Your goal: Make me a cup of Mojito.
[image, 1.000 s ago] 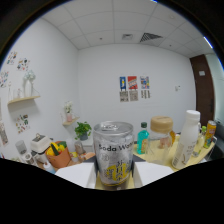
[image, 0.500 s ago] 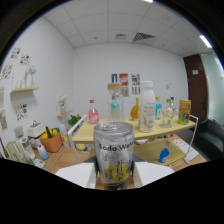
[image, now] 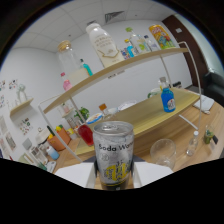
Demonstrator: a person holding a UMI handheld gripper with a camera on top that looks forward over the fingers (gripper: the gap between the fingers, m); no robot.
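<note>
Your jaws are clamped on the soda water can, one on each side of it, holding it up off the worktop. The can stands with its long axis upright along the jaws, its closed silver top up and its label facing you. The whole scene behind it is tilted. Just ahead and to the right of the can, a clear empty cup sits lower down. Beyond it, a blue bottle stands on the worktop, under a shelf carrying bottles.
</note>
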